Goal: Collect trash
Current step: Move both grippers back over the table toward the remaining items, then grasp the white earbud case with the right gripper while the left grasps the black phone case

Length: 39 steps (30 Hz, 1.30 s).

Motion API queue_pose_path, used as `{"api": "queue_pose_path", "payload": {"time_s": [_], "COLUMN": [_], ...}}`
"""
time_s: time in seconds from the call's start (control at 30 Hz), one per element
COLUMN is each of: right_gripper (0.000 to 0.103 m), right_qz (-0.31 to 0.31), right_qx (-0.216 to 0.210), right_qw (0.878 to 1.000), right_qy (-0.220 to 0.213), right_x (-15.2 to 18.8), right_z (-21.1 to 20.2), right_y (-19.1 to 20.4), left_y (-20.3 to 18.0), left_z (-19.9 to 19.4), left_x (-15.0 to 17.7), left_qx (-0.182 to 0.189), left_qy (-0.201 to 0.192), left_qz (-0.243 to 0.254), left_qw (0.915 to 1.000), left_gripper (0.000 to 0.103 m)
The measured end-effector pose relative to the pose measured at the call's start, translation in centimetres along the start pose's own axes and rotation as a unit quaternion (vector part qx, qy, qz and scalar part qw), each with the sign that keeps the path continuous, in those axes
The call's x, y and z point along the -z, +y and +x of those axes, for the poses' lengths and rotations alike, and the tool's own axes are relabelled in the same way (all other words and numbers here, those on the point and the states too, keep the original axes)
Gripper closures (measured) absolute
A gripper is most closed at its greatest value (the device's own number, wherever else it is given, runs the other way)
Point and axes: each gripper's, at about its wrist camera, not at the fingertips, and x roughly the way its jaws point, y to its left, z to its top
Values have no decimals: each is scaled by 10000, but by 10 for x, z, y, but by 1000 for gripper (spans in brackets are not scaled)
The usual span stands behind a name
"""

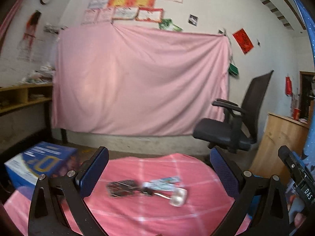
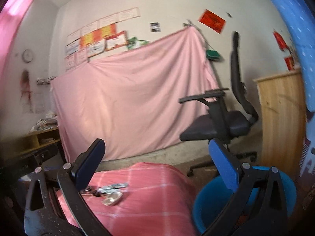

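Both of your views are smearing with motion blur, so the small things on the pink checked cloth [image 1: 157, 216] are staying hard to read: you are looking at a dark crumpled piece [image 1: 121, 188], a flat printed wrapper [image 1: 164, 182] and a shallow clear container [image 1: 178, 195], all lying close together, but what each really is cannot be told. In the right wrist view your left finger [image 2: 89, 167] is covering part of this trash cluster, and only the wrapper [image 2: 113, 186] and the container [image 2: 112, 198] are showing clearly. The blue bucket [image 2: 206, 200] is being cut off by the frame bottom and by your right finger, so its inside is not showing.

Your left gripper [image 1: 157, 169] is standing wide apart with nothing between its pads; the trash is lying just below and ahead of it, roughly centred between the fingers, not touching them. Your right gripper [image 2: 157, 163] is also spread fully and carrying nothing; the trash is sitting low to its left, near the left finger, while the bucket is sitting right beside the cloth's edge under the right finger. A black office chair [image 2: 220, 122] is standing beyond, before a hanging pink sheet [image 1: 137, 82]
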Motion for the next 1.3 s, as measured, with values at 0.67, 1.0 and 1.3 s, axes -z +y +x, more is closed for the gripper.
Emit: {"api": "queue_pose_path", "payload": {"time_s": [0.67,1.0,1.3], "right_gripper": [0,0,0], "right_qz": [-1163,-1008,-399], "right_qx": [-438,-331,-641], "right_qw": [9859,9656,9359], "right_qy": [1124,2374,3441], "right_x": [53,77,99], "right_z": [47,96,145], "right_y": [85,78,69], "left_y": [83,81,95], "left_z": [5,42,86], "left_x": [51,63,67], "left_qx": [-544,-428,-202], "left_qy": [516,1131,2042], "left_qz": [274,362,-289], "left_qw": [9968,9920,9783], "left_gripper": [2,3,16]}}
